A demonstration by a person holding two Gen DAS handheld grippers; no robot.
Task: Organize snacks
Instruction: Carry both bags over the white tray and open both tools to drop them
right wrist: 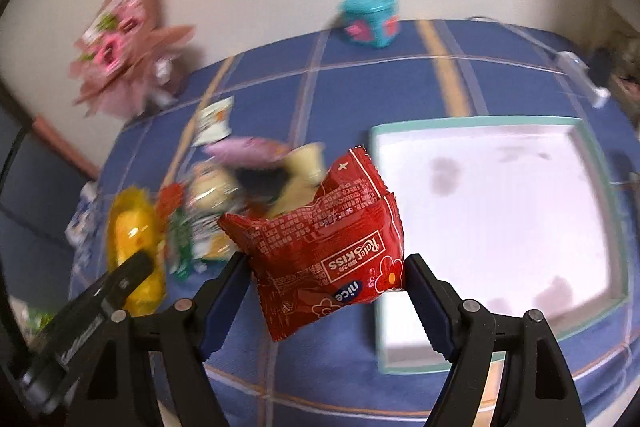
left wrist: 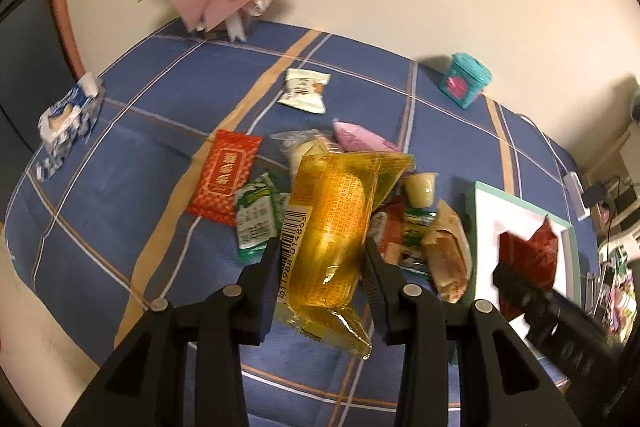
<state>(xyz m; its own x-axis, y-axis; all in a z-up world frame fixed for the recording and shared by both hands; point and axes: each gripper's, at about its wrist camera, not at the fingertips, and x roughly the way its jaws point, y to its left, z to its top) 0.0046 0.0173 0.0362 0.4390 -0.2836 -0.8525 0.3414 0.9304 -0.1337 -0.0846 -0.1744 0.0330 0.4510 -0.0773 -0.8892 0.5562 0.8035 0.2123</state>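
Crinkly red foil snack packet (right wrist: 324,247) clamped in right claw (right wrist: 326,275); shallow white teal-rimmed tray (right wrist: 600,163) just right, nearer. Long yellow plastic-wrapped snack (left wrist: 332,231) gripped lengthwise in left claw (left wrist: 322,255).

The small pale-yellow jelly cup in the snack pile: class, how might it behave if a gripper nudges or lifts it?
The small pale-yellow jelly cup looks like smooth, glossy plastic, so pads may slip on it. It is short and tapered and leans among loose wrappers, so a nudge would probably tip or roll it. It likely holds its shape better than the crinkly packets.
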